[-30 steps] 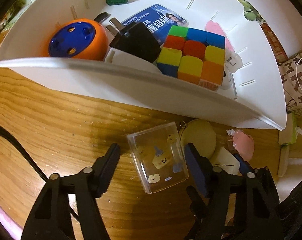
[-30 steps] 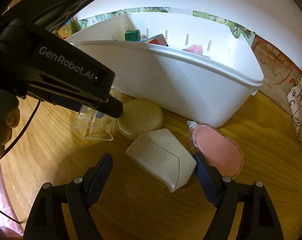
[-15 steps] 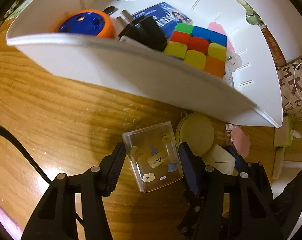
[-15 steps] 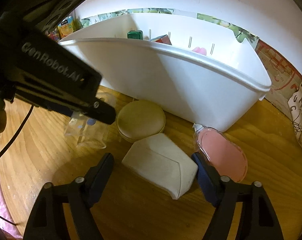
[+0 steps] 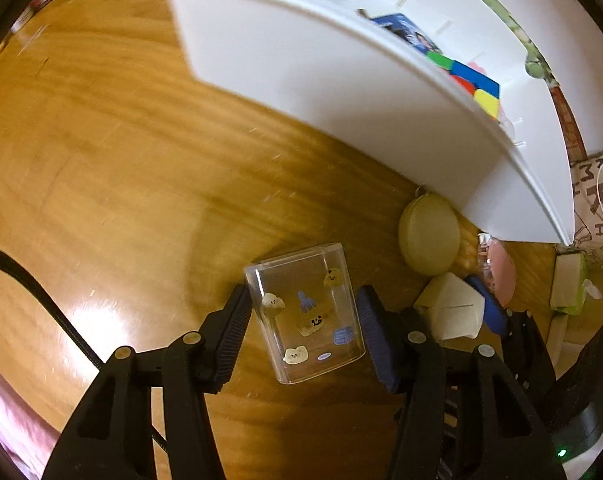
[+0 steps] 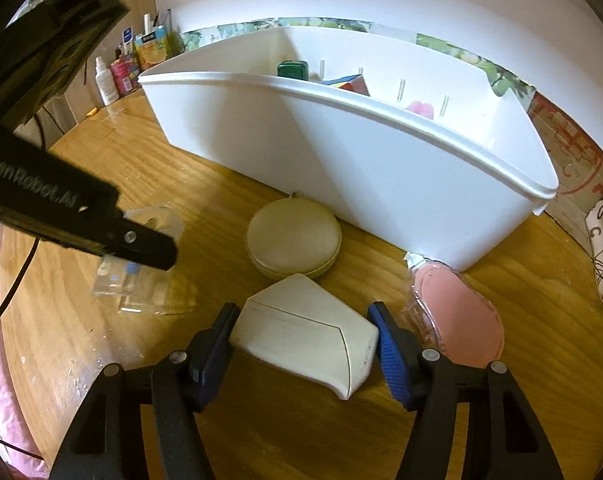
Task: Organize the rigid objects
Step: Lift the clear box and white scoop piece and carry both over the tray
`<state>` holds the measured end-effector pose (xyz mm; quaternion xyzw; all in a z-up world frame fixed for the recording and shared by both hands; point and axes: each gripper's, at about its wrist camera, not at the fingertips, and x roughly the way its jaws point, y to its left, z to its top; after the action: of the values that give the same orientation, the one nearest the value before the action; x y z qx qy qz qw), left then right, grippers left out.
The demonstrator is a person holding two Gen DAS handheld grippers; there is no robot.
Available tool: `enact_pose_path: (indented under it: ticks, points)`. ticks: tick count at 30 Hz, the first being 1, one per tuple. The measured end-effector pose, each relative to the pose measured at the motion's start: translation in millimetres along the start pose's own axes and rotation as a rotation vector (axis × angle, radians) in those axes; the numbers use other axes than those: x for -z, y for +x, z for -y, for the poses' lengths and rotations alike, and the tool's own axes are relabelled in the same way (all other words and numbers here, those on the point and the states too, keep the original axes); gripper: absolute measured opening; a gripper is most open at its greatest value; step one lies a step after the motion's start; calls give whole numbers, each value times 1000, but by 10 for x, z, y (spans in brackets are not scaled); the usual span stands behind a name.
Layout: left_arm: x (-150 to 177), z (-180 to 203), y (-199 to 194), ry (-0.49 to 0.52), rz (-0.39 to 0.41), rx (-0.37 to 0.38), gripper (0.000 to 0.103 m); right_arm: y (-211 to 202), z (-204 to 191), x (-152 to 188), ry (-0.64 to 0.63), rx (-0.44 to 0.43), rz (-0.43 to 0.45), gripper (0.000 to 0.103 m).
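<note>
The left gripper [image 5: 303,330] has just been closing around the clear box [image 5: 306,312], its pads at the box's sides. The right gripper [image 6: 301,344] has been closing on the white case [image 6: 303,340], which lies crosswise between its jaws, near the table's front edge before the white bin [image 6: 381,168].

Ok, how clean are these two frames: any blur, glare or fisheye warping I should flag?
Left wrist view: the white bin and the wooden tabletop are streaked with motion blur, while the clear box stays sharp; a bright glare patch sits on the wood at lower left. Right wrist view: sharp, warm light, the bin rim bowed by the lens, and the cream case crisp.
</note>
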<state>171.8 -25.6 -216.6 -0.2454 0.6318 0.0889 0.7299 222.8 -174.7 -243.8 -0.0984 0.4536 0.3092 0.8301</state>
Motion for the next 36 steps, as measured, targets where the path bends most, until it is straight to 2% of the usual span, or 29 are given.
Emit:
enact_pose_path:
  ticks: [10,19,27,36]
  points:
    - [294,-340,-140,-69,25,-29,58,-82,-113,-14,-30,-30,-10,66]
    - [427,-631,-314,-69,51,-29,58,-179,-237,-37,-45,-9,-12,66]
    - [477,-665,-502,19,56,-26,58,-322,-441,-57,-75,26,2,66]
    - [84,-602,-695,132,43,-59,58,-427,-650,-204,-48,52,11,66]
